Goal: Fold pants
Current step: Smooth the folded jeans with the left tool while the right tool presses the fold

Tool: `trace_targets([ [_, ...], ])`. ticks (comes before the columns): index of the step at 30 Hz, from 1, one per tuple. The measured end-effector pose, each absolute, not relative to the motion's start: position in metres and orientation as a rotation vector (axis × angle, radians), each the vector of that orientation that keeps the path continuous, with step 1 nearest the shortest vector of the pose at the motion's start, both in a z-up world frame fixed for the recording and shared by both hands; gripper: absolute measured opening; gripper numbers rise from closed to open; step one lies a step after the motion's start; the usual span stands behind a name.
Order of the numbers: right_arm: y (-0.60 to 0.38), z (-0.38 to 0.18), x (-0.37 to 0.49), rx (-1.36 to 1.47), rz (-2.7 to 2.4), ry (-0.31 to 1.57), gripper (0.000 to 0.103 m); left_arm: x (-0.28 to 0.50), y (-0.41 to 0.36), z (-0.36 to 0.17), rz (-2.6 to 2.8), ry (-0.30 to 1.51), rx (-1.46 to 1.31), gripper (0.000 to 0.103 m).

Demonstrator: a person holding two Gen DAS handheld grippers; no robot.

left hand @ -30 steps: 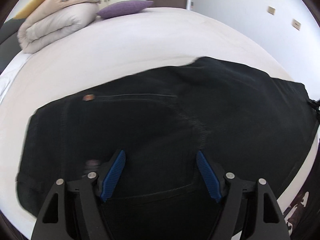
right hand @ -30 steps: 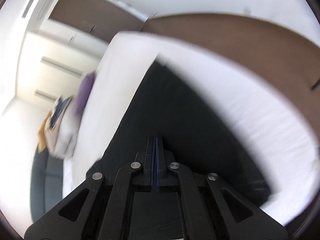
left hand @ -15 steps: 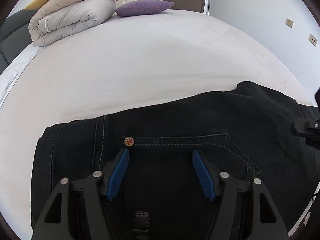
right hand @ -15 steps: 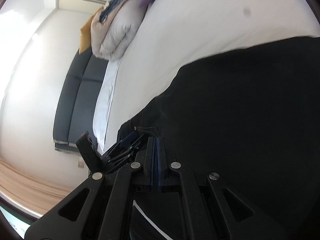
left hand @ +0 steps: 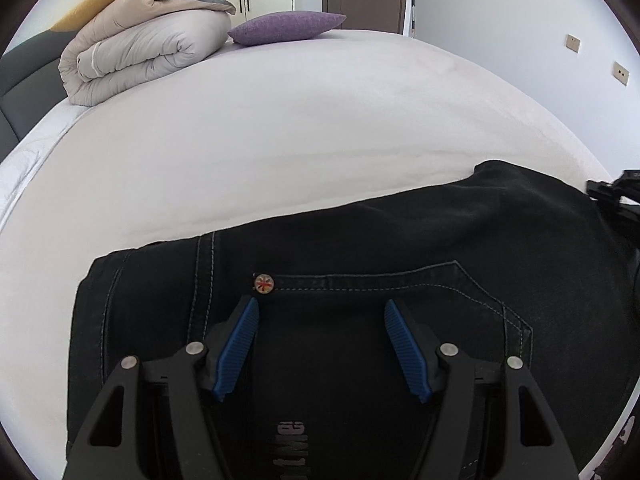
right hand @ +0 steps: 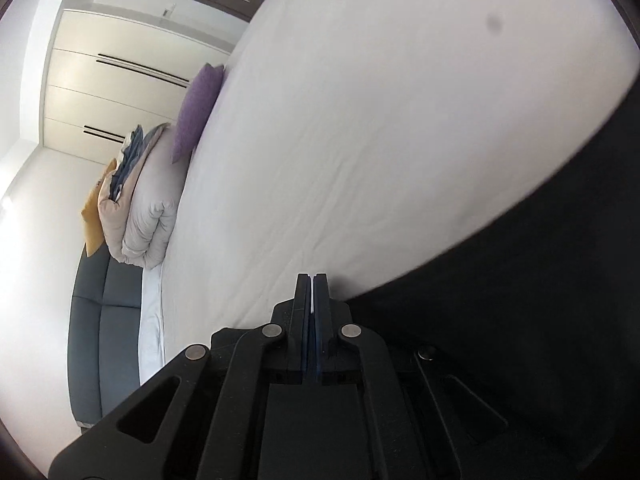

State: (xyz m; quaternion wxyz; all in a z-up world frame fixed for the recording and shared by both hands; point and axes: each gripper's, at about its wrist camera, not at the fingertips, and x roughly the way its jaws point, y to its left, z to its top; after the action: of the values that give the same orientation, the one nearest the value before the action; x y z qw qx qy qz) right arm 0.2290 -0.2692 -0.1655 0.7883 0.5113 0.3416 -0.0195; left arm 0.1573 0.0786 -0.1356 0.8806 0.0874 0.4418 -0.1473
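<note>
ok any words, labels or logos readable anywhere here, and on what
Grey lettering on the pants between the left tool's fingers: upside down and cut off, not reliably readable.
Rivet on the pants: a flag-like emblem, no text.
Right wrist view: no text visible.

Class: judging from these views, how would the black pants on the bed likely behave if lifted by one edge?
The black pants would probably droop, since they lie flat, following the bed. Their thick stitched denim suggests some weight. Rolling seems unlikely.

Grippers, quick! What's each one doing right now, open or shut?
Left gripper: open, over the black pants, holding nothing.
Right gripper: shut; whether it pinches any cloth can't be told.
</note>
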Motion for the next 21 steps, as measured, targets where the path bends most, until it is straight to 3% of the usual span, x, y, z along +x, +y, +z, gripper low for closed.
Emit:
trace_targets([
  [4, -0.236, -0.143, 0.183, 1.004, 0.201, 0.764, 0.002, 0.134, 0.043, -0.113, -0.392, 0.906, 0.151, 0.066],
  [8, -0.217, -0.187, 0.160, 1.072, 0.239, 0.884, 0.000, 0.110, -0.016, -0.111, -0.476, 0.920, 0.223, 0.067],
  [10, -0.237, -0.207, 0.150, 1.187, 0.252, 0.850, 0.000, 0.106, -0.032, -0.128, -0.476, 0.974, 0.258, 0.067],
  [21, -0.427, -0.195, 0.020, 1.197, -0.051, 0.573, 0.000, 0.102, -0.006, -0.141, -0.433, 0.978, 0.146, 0.069],
])
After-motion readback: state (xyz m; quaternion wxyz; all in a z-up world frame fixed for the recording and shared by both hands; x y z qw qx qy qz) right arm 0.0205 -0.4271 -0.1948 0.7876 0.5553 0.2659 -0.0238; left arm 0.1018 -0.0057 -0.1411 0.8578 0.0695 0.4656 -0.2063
